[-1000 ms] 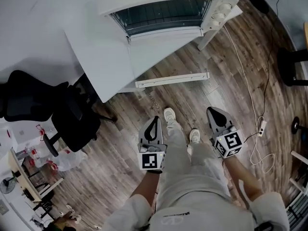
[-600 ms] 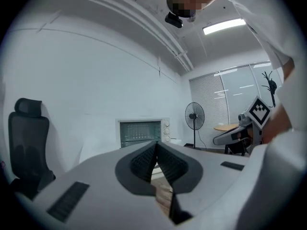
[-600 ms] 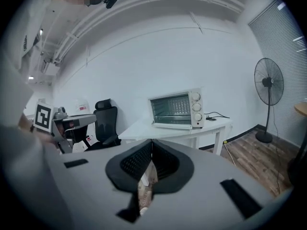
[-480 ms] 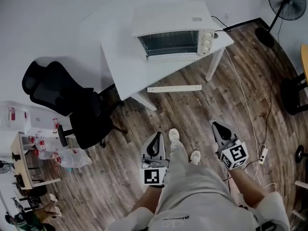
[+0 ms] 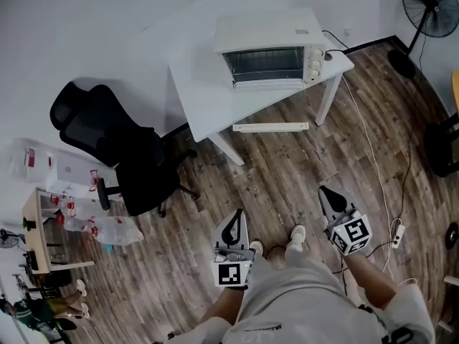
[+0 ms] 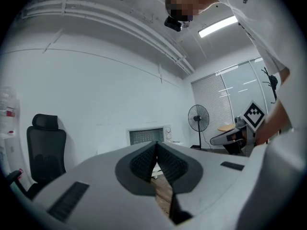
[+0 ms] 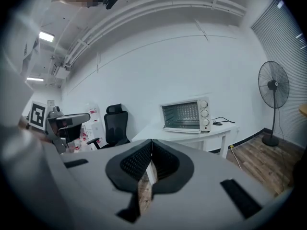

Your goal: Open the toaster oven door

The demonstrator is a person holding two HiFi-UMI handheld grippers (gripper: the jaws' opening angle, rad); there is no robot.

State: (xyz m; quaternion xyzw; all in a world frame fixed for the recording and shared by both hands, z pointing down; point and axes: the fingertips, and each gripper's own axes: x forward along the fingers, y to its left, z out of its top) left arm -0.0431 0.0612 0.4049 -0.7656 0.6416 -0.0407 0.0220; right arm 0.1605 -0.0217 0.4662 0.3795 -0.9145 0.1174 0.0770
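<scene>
Roughly facing person (image 5: 301,303): toaster oven (image 5: 272,45), long axis crosswise.

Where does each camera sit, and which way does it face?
Head view: on the head, facing down at the toaster oven; legs, left gripper, right gripper show.
Left gripper view: along its shut fingers toward the oven; right gripper, torso show.
Right gripper view: likewise toward the oven; left gripper shows.
Shared: the toaster oven.

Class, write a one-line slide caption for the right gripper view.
Right gripper, jaws shut, points toward the closed toaster oven on a white table.
</scene>
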